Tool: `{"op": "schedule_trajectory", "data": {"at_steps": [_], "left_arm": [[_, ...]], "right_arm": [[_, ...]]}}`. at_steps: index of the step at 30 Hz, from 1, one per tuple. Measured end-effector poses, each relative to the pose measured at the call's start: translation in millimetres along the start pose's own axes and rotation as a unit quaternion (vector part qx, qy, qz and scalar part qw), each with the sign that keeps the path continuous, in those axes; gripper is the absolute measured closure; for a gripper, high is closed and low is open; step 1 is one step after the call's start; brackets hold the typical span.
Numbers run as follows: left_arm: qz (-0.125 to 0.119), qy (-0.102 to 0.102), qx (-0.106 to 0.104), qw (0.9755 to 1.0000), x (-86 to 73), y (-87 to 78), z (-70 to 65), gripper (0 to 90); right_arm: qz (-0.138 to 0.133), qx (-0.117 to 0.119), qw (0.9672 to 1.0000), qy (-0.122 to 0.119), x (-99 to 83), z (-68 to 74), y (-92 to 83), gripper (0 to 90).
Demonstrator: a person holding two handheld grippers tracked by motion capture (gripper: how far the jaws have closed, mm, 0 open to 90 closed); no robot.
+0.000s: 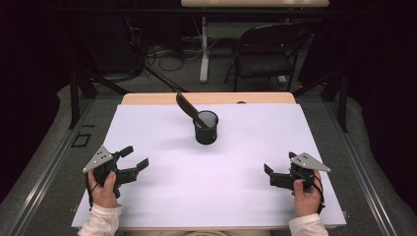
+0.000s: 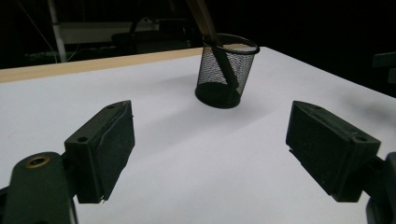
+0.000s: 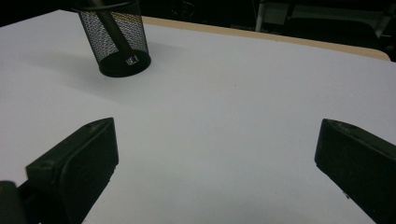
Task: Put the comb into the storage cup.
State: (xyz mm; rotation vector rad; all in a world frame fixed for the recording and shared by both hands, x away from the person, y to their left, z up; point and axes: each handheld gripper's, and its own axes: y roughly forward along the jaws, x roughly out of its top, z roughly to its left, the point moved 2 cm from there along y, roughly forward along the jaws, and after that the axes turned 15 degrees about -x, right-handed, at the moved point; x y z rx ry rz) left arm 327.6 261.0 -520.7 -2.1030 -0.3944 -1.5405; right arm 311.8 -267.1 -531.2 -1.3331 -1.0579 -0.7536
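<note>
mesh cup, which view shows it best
The left gripper view: the mesh cup stands whole and large between the open jaws, its weave, rim and the dark utensil leaning inside all clear. The right gripper view crops its rim at the top edge. The high view shows it small, from above.

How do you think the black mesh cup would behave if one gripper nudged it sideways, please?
The mesh cup looks light, so it would probably slide easily. The long dark tool leaning out over its rim may make it tip toward that side.
</note>
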Motion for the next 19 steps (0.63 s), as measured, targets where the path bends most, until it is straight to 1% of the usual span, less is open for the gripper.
{"op": "schedule_trajectory", "data": {"at_steps": [1,2,5,8,11,15,19], "left_arm": [[0.001,0.000,0.000,1.0000,-0.4,-0.6,0.9,15.8],[-0.001,0.000,0.001,1.0000,-0.7,-1.1,1.6,15.8],[-0.002,-0.002,0.001,1.0000,-0.9,-1.3,2.1,15.8],[0.002,-0.002,0.002,1.0000,-1.6,-1.2,2.6,15.8],[0.004,-0.002,0.003,1.0000,-1.9,-1.0,2.7,15.8],[0.006,-0.001,0.006,1.0000,-2.3,0.2,3.4,15.8],[0.008,-0.002,0.007,0.9999,-2.5,1.6,3.9,15.8]], "right_arm": [[0.001,-0.002,1.0000,-0.001,-0.8,-0.9,0.9,0.0],[0.007,-0.001,1.0000,0.001,-1.8,-1.9,1.8,0.0],[0.008,-0.002,1.0000,0.002,-2.9,-2.1,3.9,0.0],[0.017,0.001,0.9999,0.002,-4.6,-1.3,6.1,0.0],[0.012,0.002,0.9999,0.000,-4.6,-1.1,5.7,0.0],[0.015,-0.001,0.9999,0.000,-4.9,-3.4,4.9,0.0],[0.012,-0.005,0.9999,0.006,-4.9,-7.4,3.7,0.0]]}}
